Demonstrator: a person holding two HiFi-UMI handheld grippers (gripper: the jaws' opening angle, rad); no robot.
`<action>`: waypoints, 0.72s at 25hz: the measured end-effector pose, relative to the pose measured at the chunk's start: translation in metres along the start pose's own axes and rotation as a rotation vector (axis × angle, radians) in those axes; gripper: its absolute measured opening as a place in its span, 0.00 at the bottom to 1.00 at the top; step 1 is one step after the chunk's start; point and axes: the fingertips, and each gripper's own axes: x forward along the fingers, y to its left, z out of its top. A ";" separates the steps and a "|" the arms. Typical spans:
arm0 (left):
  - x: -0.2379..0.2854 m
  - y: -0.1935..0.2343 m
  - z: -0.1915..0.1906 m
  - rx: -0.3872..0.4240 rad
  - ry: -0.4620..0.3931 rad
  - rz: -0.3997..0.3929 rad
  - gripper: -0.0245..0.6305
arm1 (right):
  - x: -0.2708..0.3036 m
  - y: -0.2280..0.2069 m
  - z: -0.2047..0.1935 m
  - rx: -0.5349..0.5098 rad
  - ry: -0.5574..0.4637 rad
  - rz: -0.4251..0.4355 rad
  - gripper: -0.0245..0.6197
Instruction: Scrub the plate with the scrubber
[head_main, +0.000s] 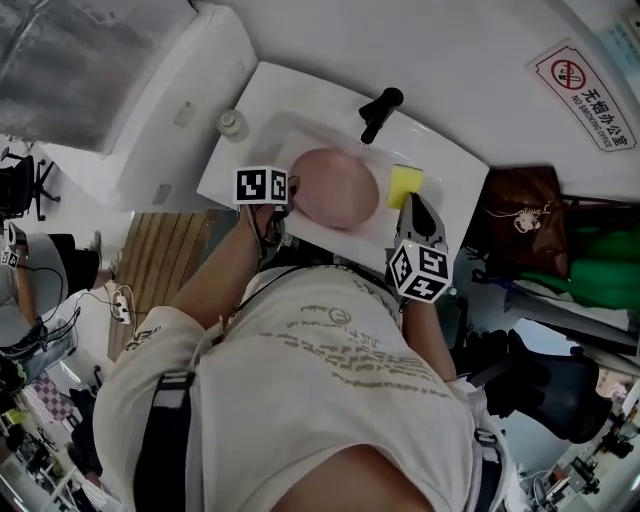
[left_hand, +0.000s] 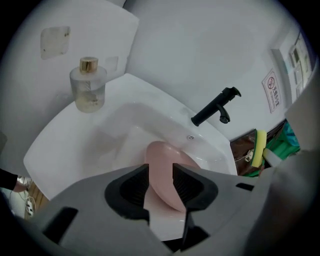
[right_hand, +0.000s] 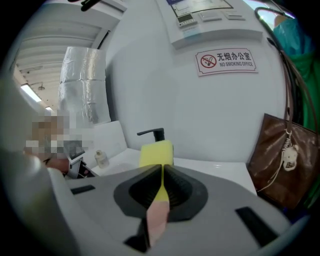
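As the head view looks steeply down, the plate (head_main: 335, 188) is seen lying in the basin of the sink (head_main: 292, 95), the natural place for scrubbing it. The left gripper (head_main: 284, 200) meets its rim at nine o'clock, I think to hold it steady. The right gripper (head_main: 412, 203) stands at three o'clock with the yellow scrubber (head_main: 405, 184) at its tip, ready to rub. The faucet (head_main: 380, 112) is at one o'clock of the plate. The person's own body covers the rear of both grippers, so the hands are not visible.

From the left gripper view, the jaws stand apart and the plate's rim shows in the gap between them. The pads do not seem to press on it, though whether one touches is hard to judge. A glass bottle (left_hand: 88, 85) stands on the sink edge at ten o'clock. The jaws hide the near part of the plate.

From the right gripper view, the jaws are closed on the scrubber, which is squeezed to a thin strip and sticks out above them. Lower in the slit there is a pinkish strip that I cannot identify. The plate itself is not clearly seen here.
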 end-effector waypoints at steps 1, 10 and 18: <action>0.005 0.003 0.001 -0.009 0.016 -0.004 0.27 | -0.001 0.000 -0.001 -0.001 0.003 -0.005 0.10; 0.048 0.024 -0.010 -0.245 0.184 -0.049 0.27 | -0.008 -0.008 -0.003 -0.001 0.006 -0.058 0.10; 0.072 0.022 -0.013 -0.342 0.342 -0.114 0.27 | -0.009 -0.018 -0.002 0.027 -0.002 -0.121 0.10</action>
